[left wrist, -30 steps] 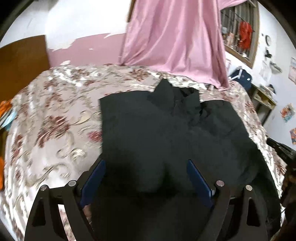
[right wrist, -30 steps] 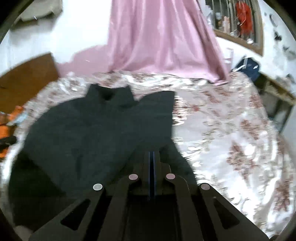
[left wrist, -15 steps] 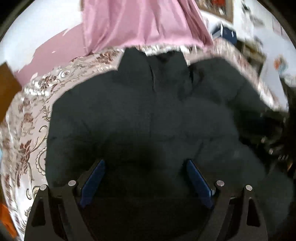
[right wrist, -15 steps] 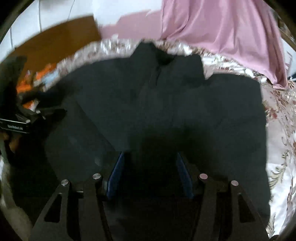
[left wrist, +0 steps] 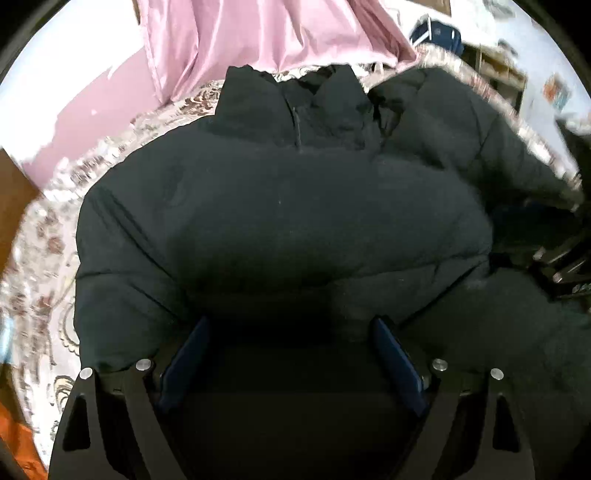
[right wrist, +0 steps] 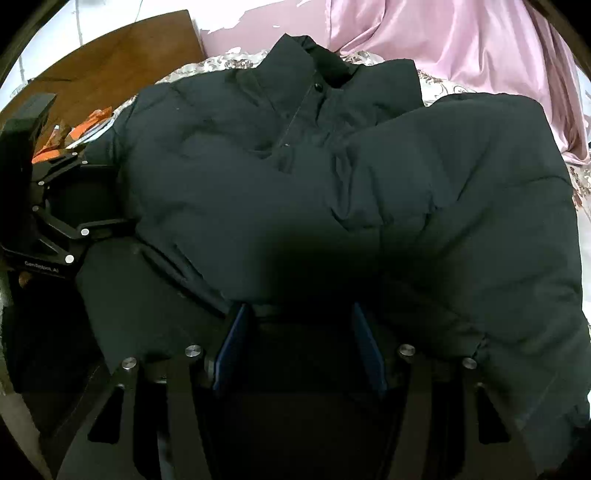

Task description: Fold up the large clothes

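A black puffer jacket [left wrist: 288, 221] lies spread on the bed, collar at the far side and front facing up. It fills the right wrist view too [right wrist: 332, 206], with one sleeve folded across the chest. My left gripper [left wrist: 291, 325] hovers low over the jacket's near edge, its jaws wide open around the puffy fabric with no pinch showing. My right gripper [right wrist: 301, 310] sits over the near edge further right. Its jaws are opening, and dark fabric lies between the blue pads [right wrist: 232, 343] without being pressed. The left gripper's body [right wrist: 55, 221] shows at the left of the right wrist view.
A floral bedspread [left wrist: 48, 258] shows around the jacket. A pink curtain [left wrist: 258, 33] hangs behind the bed. A brown wooden board [right wrist: 110, 55] stands at the far left, with orange items [right wrist: 74, 136] below it. Shelves [left wrist: 495, 70] stand at the far right.
Both grippers have dropped closer to the jacket, which now fills each view. The right gripper's jaws, shut a second ago, now stand apart. The left jaws stay wide.
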A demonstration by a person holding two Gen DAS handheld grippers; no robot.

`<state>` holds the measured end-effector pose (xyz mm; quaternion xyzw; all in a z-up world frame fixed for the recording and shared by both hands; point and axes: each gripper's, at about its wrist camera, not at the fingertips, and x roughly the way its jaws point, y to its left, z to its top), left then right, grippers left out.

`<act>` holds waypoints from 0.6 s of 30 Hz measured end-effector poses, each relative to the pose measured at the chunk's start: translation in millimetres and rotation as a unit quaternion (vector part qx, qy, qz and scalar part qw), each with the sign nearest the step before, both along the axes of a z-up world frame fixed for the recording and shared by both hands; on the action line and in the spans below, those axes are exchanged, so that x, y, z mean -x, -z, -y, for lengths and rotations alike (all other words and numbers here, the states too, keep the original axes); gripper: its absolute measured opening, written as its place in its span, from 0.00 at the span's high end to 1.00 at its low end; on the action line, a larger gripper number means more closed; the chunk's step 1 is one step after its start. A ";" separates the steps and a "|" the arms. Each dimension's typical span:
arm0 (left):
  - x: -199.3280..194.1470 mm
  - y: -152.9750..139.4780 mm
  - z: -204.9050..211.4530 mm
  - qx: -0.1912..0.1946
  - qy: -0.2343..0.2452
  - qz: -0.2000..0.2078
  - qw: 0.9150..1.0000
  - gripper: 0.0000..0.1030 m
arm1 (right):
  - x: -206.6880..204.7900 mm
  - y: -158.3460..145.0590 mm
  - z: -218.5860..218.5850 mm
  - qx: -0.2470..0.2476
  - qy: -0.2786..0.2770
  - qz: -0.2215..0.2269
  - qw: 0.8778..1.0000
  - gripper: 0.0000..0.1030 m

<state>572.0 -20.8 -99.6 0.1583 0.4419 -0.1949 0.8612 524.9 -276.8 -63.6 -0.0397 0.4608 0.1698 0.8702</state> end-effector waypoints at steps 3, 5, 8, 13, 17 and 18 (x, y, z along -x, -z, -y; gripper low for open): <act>-15.8 -26.1 -19.6 0.078 -0.002 -0.029 0.997 0.15 | -8.0 -9.7 13.4 -0.057 0.000 -0.007 0.998 0.46; -33.8 -49.2 -32.0 0.122 -0.018 -0.016 0.992 0.14 | -13.1 -27.7 31.5 -0.114 0.011 -0.013 0.993 0.46; -69.8 -76.7 -37.7 0.153 -0.046 0.021 0.987 0.14 | -35.0 -59.4 50.9 -0.123 0.047 0.017 0.991 0.46; -146.9 -99.9 -20.0 0.188 -0.081 0.049 0.978 0.14 | -113.0 -99.7 67.1 -0.117 0.114 0.042 0.986 0.46; -205.8 -91.9 9.5 0.211 -0.094 0.020 0.973 0.16 | -175.3 -109.4 64.1 -0.107 0.165 0.049 0.979 0.46; -217.7 -88.2 16.6 0.203 -0.099 0.019 0.974 0.18 | -188.3 -108.7 62.2 -0.105 0.174 0.049 0.978 0.46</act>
